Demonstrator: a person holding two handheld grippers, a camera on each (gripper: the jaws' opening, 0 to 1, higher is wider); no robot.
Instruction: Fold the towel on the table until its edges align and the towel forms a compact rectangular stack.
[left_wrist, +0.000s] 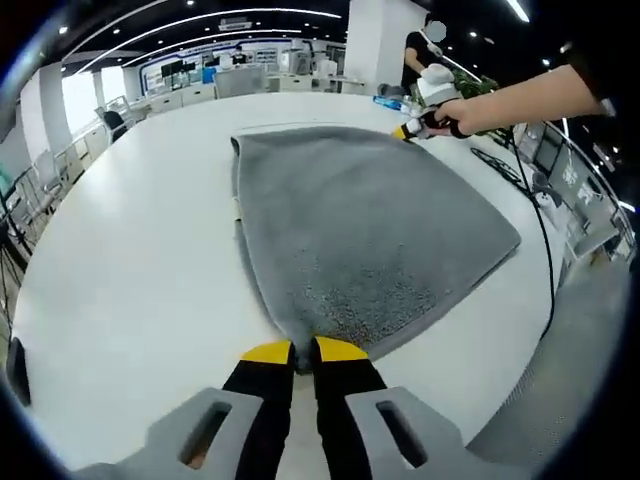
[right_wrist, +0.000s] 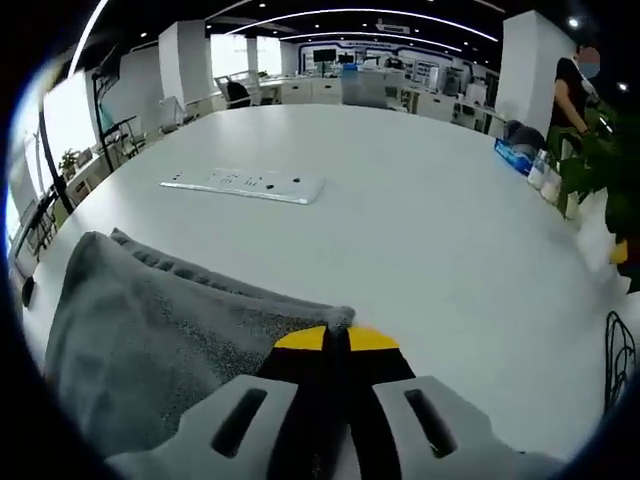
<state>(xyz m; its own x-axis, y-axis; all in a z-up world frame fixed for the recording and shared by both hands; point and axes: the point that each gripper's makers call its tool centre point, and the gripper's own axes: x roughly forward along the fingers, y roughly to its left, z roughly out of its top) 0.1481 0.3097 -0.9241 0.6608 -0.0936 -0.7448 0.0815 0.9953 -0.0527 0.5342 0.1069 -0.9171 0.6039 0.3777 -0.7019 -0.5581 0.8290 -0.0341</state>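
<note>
Towel (left_wrist: 350, 230) work is at the corner-pinching stage: the grey cloth lies spread on the white desk (left_wrist: 130, 270), already doubled, judging by the layered edge in the right gripper view. The left tool (left_wrist: 305, 352) has its yellow-tipped jaws closed on the near corner of the towel. The right tool (right_wrist: 336, 339) is likewise clamped on a corner, its jaws pressed together over the grey pile; in the left gripper view it sits at the far corner, held by a person's hand (left_wrist: 455, 112) with the forearm reaching in from the right.

To do the fold well, both corners should probably rise together and travel at the same pace across to the opposite edge, keeping the held side taut so no crease forms in the middle, then be laid down with edges matched before letting go.

Both tools sit low, close to the desk surface, well apart along one side of the towel. A white power strip (right_wrist: 245, 185) lies beyond on the desk.
</note>
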